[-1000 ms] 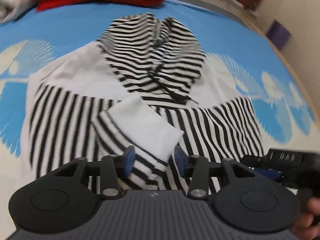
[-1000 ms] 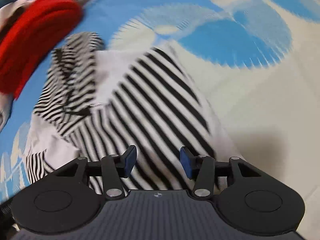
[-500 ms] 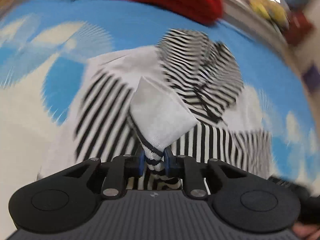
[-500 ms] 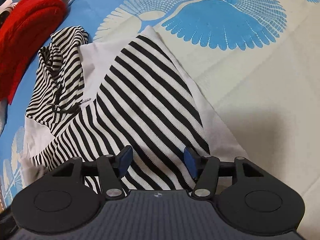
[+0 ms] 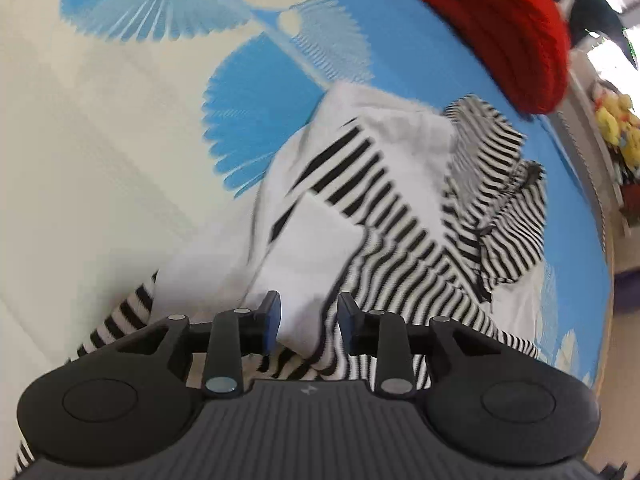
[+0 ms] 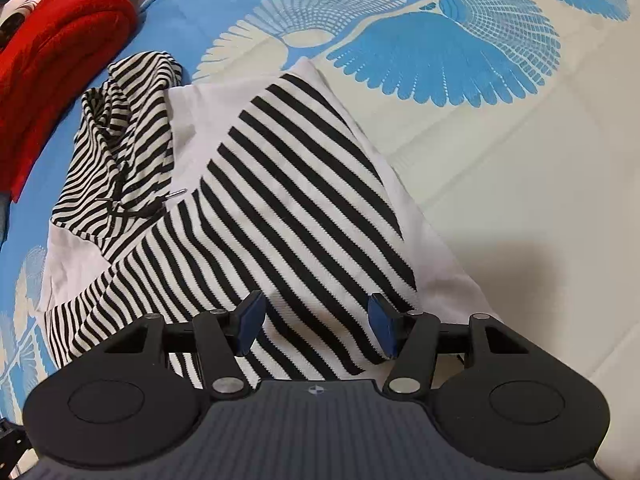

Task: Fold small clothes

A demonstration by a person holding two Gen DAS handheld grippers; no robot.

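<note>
**Left gripper opening around the sleeve, right gripper held apart over the striped body**

The left gripper (image 5: 308, 318) is seen with its jaws opening; the white sleeve (image 5: 316, 256) of the striped hoodie (image 5: 384, 208) lies between them, its striped cuff passing under the blue pads (image 5: 271, 316). Whether the pads still touch the cloth cannot be told, since that part of the picture is blurred. Beyond the sleeve, the hoodie's striped front and white shoulder panel are spread on the blue and cream bedspread (image 5: 120, 140), and the striped hood (image 5: 496, 184) is bunched at the far right. A second striped cuff (image 5: 124, 316) is seen just left of the gripper. A red knitted garment (image 5: 512, 28) lies past the hood, near the bedspread's edge.

The right gripper (image 6: 316, 324) is held with its jaws moderately wide and nothing pinched; the wide-striped panel of the hoodie (image 6: 304, 184) lies below the gap. From there the garment is laid out towards the upper left, where the hood (image 6: 120, 132) and its drawstring are found. The red garment (image 6: 60, 52) is placed just beyond the hood. To the right, a bare stretch of the bedspread (image 6: 520, 160) with its blue feather pattern is shown.
</note>
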